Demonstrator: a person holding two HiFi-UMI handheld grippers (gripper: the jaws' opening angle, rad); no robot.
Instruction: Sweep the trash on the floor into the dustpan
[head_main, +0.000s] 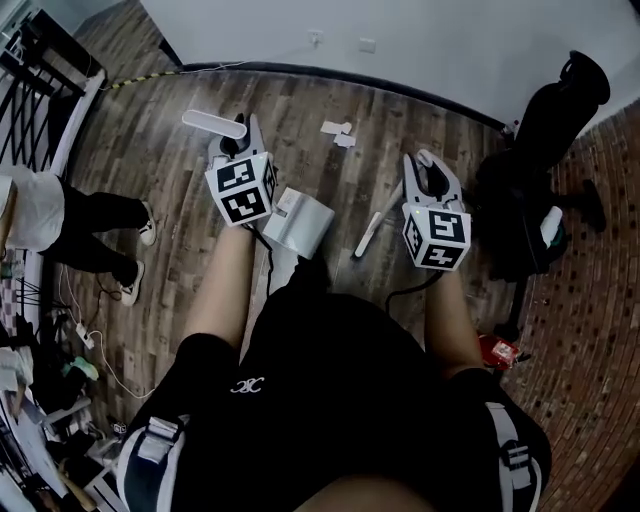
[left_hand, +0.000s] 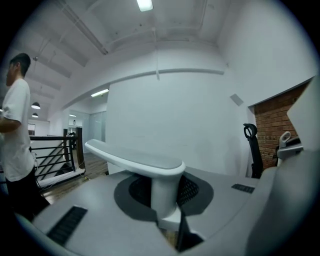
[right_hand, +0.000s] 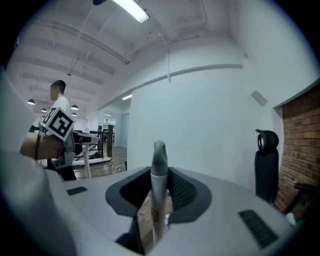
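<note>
Two scraps of white paper trash (head_main: 338, 133) lie on the wood floor near the far wall. My left gripper (head_main: 240, 140) is shut on the white dustpan handle (head_main: 214, 122), whose flat top sticks out past the jaws; the white dustpan (head_main: 300, 220) hangs below it, near my legs. In the left gripper view the handle (left_hand: 150, 167) stands upright, clamped by the gripper (left_hand: 162, 202). My right gripper (head_main: 428, 172) is shut on the thin white broom handle (right_hand: 159, 175), and the broom's stick (head_main: 368, 234) slants down to the floor. The trash lies ahead of both grippers.
A person in a white shirt and black trousers (head_main: 70, 215) stands at the left. A black office chair (head_main: 545, 130) stands at the right, on brick-pattern flooring. A red item (head_main: 500, 350) lies near it. Cables and clutter (head_main: 50, 360) fill the lower left, and a black railing (head_main: 40, 70) stands at top left.
</note>
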